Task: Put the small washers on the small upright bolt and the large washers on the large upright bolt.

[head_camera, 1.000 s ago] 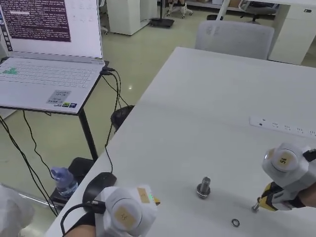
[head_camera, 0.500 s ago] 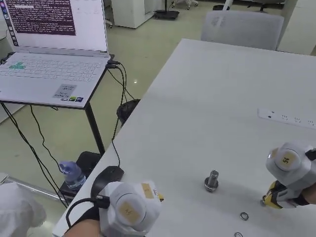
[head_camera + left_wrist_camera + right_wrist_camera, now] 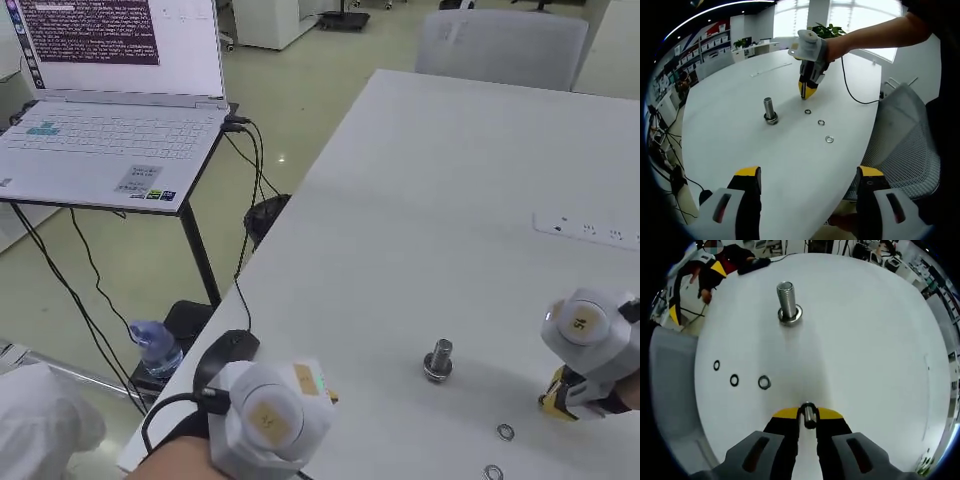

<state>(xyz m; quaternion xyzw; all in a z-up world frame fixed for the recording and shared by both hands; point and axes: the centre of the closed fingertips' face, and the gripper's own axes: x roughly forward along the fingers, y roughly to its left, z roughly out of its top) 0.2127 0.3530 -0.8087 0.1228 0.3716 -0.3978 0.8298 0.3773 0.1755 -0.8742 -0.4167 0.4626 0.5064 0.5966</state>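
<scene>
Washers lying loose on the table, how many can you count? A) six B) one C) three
C: three washers lie in a row on the table, off to one side of the big bolt.

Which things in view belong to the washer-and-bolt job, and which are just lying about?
Job:
- large upright steel bolt
- small steel bolt, clamped in the right gripper
- three loose steel ring washers
- left gripper, open and apart from the parts

Lying about:
- open white laptop
- white power strip
- clear plastic water bottle
- grey chair
</scene>
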